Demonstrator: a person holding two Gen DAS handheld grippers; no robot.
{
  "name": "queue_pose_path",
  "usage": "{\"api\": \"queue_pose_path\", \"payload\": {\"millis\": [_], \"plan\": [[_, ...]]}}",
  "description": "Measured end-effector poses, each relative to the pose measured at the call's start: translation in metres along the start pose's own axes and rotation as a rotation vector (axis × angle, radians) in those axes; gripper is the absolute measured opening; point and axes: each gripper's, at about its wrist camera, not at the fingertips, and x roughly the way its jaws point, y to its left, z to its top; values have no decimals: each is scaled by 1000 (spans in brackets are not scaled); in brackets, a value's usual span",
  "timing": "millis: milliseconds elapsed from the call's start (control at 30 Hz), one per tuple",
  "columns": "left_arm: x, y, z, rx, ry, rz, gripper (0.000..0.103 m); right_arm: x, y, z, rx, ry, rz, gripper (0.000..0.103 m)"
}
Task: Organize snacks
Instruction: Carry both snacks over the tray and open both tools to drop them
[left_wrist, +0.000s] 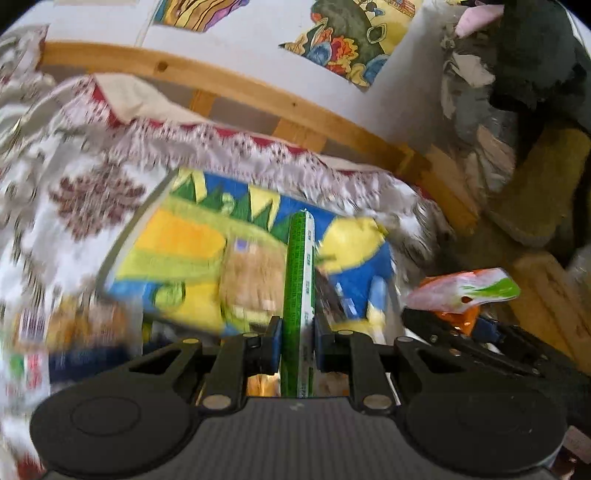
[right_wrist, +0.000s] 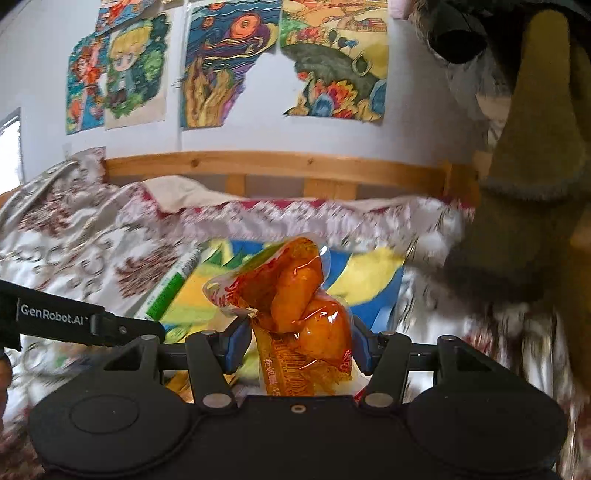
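My left gripper (left_wrist: 298, 343) is shut on a thin green and white snack packet (left_wrist: 300, 280), held edge-on and upright above a colourful cartoon box (left_wrist: 207, 251) lying on the bed. My right gripper (right_wrist: 295, 345) is shut on an orange clear-wrapped snack packet (right_wrist: 295, 295) and holds it above the same box (right_wrist: 362, 284). The right gripper and its orange packet (left_wrist: 465, 291) also show at the right of the left wrist view. The green packet (right_wrist: 170, 291) and the left gripper's black arm (right_wrist: 74, 321) show at the left of the right wrist view.
A white bedspread with a red floral pattern (left_wrist: 81, 192) covers the bed. A wooden rail (right_wrist: 273, 170) runs along the wall behind, under several drawings (right_wrist: 225, 66). A dark and olive plush toy (right_wrist: 532, 177) stands at the right. More blurred snack packets (left_wrist: 74, 332) lie at the lower left.
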Motion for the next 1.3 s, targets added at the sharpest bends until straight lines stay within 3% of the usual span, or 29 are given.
{"api": "queue_pose_path", "payload": {"millis": [200,400,767,833,867,967,1300], "plan": [[64,-8,28,42,-4,-31,18,55,-27,16,61,-17,-25,58],[121,-14,25,78,57,-19,18,97,-44,-8,85,49,-27,58],[138,2,7,64,75,-20,20,128,-42,-34,127,145,7,60],[136,4,8,57,74,-5,30,127,-43,-34,130,150,5,61],[135,4,9,54,74,0,37,125,-43,-32,127,148,-1,66],[127,4,11,51,61,19,45,118,-43,-28,123,127,-15,79],[84,-5,25,59,-7,59,83,82,-47,-4,139,13,-58,99]]}}
